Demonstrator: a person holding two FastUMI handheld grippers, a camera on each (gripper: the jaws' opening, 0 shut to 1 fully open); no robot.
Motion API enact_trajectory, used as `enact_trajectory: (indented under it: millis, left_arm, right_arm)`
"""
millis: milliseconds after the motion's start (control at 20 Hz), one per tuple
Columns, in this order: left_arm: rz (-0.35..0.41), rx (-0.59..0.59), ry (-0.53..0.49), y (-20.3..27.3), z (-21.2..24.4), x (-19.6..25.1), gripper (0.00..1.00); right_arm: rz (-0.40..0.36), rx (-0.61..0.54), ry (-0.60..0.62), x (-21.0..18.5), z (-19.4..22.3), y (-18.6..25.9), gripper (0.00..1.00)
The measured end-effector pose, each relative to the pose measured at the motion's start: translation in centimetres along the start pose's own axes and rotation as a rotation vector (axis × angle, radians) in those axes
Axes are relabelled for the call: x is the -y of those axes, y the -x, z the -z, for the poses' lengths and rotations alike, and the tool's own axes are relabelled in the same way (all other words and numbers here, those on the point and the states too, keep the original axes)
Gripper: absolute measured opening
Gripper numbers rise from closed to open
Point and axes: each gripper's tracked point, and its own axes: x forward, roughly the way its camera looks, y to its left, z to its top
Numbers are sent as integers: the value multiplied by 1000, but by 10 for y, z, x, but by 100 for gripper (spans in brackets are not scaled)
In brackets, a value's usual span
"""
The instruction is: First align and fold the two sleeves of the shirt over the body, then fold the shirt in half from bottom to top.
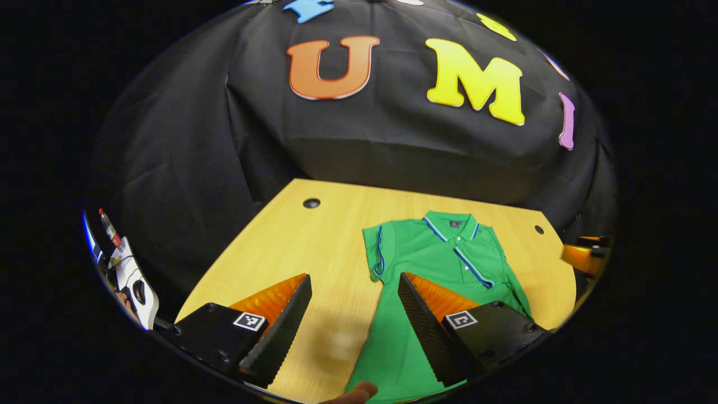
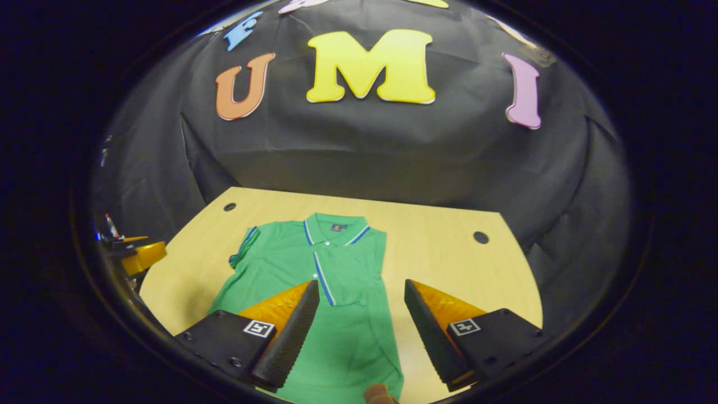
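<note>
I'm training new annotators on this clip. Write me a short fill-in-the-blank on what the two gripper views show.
1. The polo shirt is ___ in colour.
2. It lies on a ___ table.
3. Both sleeves are folded ___ the shirt's body.
4. The fingers of the left gripper and right gripper stand ___.

Missing words: green; wooden; over; open

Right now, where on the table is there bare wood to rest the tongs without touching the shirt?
Bare wood lies between the shirt and the table's edge by the dark hole, a wide patch under the left tongs. Another runs beside the shirt toward the hole ahead of the right tongs. The middle is crowded with cloth.
</note>
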Motion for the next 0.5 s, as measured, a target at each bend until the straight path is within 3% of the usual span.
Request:
enact_trajectory:
  millis: [250, 500]
  left_arm:
    - [40, -145, 11, -77, 15, 11, 100]
    - [68, -208, 50, -135, 1, 36, 100]
  right_arm:
    - [65, 49, -26, 15, 11, 83, 96]
    - [122, 18, -6, 15, 36, 128, 96]
